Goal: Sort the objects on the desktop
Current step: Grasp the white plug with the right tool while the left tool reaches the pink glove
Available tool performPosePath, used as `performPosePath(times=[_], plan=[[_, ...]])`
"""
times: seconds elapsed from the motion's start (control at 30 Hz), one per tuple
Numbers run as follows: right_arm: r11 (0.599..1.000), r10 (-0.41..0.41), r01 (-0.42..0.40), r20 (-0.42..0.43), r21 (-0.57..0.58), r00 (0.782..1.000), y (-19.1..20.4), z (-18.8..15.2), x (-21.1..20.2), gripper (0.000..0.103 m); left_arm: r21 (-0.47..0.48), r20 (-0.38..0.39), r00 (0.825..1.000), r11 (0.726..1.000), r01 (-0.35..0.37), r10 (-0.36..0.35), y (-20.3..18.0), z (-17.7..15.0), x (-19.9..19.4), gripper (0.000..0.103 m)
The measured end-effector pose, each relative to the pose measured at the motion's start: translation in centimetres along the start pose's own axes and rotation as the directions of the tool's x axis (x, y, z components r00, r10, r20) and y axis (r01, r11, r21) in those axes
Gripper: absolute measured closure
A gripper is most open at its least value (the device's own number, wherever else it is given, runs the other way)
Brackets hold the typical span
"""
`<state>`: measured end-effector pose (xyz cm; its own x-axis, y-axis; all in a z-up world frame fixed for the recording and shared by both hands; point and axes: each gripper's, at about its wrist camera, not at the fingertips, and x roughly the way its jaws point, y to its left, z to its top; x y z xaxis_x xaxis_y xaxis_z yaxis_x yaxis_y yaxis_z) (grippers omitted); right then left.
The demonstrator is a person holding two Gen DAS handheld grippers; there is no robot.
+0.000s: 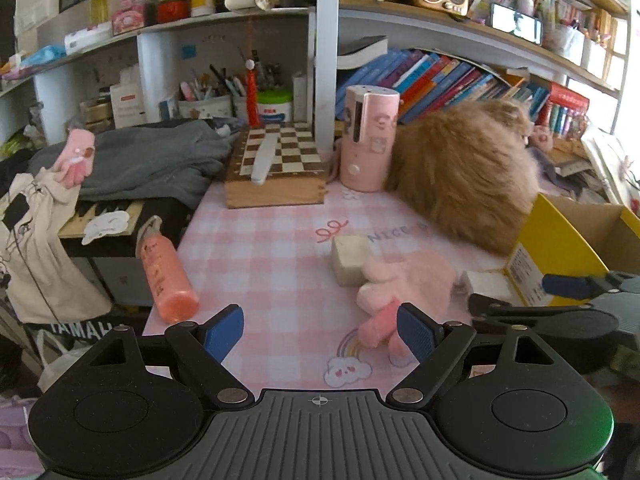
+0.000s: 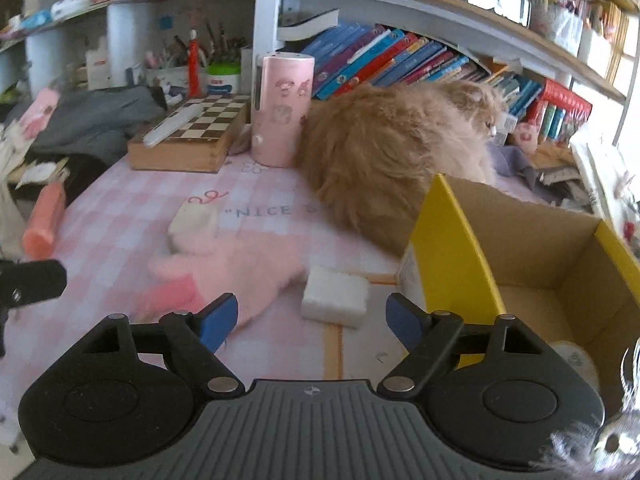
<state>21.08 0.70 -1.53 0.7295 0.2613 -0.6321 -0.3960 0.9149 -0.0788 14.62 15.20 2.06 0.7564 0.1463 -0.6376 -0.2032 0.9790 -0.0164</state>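
My left gripper (image 1: 320, 334) has its fingers spread wide with nothing clamped; the pink plush glove (image 1: 404, 284) lies on the tabletop (image 1: 256, 240) with its darker pink tips just beside my right-hand pad (image 1: 416, 330), at about 1 o'clock from the middle of the gap, but not squeezed. My right gripper (image 2: 312, 318) is released too, fingers apart over bare pink checked mat, and the white foam block (image 2: 335, 296) sits right at 12 o'clock, just past the tips, not touching them. The yellow cardboard box (image 2: 452, 240) stands open at 2 o'clock in the right wrist view, just beside that block. A 2nd, cream-coloured block (image 1: 350, 258) touches the glove on its far side. The orange-pink bottle (image 1: 166, 268) lies on its side at 10 o'clock from my left fingers, near the tabletop edge. Further back are the chessboard box (image 1: 276, 168), the pink cylinder (image 1: 370, 138) standing upright, and a fluffy ginger cat (image 2: 396, 152) right behind the box.
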Motion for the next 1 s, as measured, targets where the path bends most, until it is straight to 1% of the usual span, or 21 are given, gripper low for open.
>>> performPosePath(times=[0.13, 0.23, 0.27, 0.37, 0.47, 0.57, 0.77, 0.83, 0.87, 0.93, 1.0], plan=[[0.998, -0.005, 0.007, -0.03, 0.07, 1.0, -0.2, 0.7, 2.4, 0.023, 0.003, -0.011, 1.0, 1.0, -0.019, 0.019, -0.5, 0.5, 0.3, 0.017], [0.993, -0.05, 0.053, -0.03, 0.11, 0.998, -0.5, 1.0, 4.0, 0.023, 0.003, -0.019, 0.999, 1.0, -0.03, 0.03, -0.9, 0.7, 0.5, 0.017], [0.991, -0.057, 0.06, -0.033, 0.118, 0.998, -0.6, 1.1, 4.5, 0.025, 0.004, -0.024, 0.999, 0.999, -0.033, 0.033, -0.9, 0.8, 0.6, 0.017], [0.991, -0.061, 0.067, -0.049, 0.12, 0.997, -0.7, 1.4, 5.8, 0.025, 0.009, -0.037, 0.998, 0.999, -0.043, 0.044, -1.1, 1.0, 1.1, 0.017], [0.992, -0.047, 0.055, -0.066, 0.116, 0.997, -1.0, 1.4, 6.4, 0.028, 0.001, -0.039, 0.998, 0.999, -0.048, 0.048, -1.2, 1.3, 1.5, 0.017], [0.993, -0.037, 0.044, -0.067, 0.113, 0.997, -1.5, 1.5, 6.5, 0.028, -0.004, -0.04, 0.998, 0.999, -0.042, 0.042, -1.3, 1.7, 2.0, 0.017], [0.984, -0.08, 0.093, -0.09, 0.152, 0.993, -3.4, 1.7, 7.1, 0.027, -0.005, -0.037, 0.999, 1.0, -0.017, 0.016, -1.8, 2.1, 2.9, 0.017], [0.984, -0.069, 0.085, -0.104, 0.154, 0.992, -3.6, 1.6, 7.2, 0.024, 0.001, -0.043, 0.999, 1.0, -0.007, 0.007, -2.1, 2.2, 3.3, 0.017], [0.985, -0.056, 0.073, -0.113, 0.159, 0.992, -3.6, 1.6, 7.3, 0.021, 0.007, -0.048, 0.999, 1.0, -0.001, 0.002, -2.3, 2.2, 3.5, 0.017], [0.985, -0.012, 0.034, -0.129, 0.171, 0.992, -3.5, 1.5, 7.7, 0.021, 0.017, -0.052, 0.999, 1.0, 0.007, -0.006, -2.6, 2.3, 3.8, 0.017], [0.985, 0.001, 0.023, -0.138, 0.171, 0.99, -3.4, 1.5, 8.2, 0.021, 0.027, -0.051, 0.999, 1.0, 0.015, -0.013, -2.8, 2.6, 4.0, 0.017]])
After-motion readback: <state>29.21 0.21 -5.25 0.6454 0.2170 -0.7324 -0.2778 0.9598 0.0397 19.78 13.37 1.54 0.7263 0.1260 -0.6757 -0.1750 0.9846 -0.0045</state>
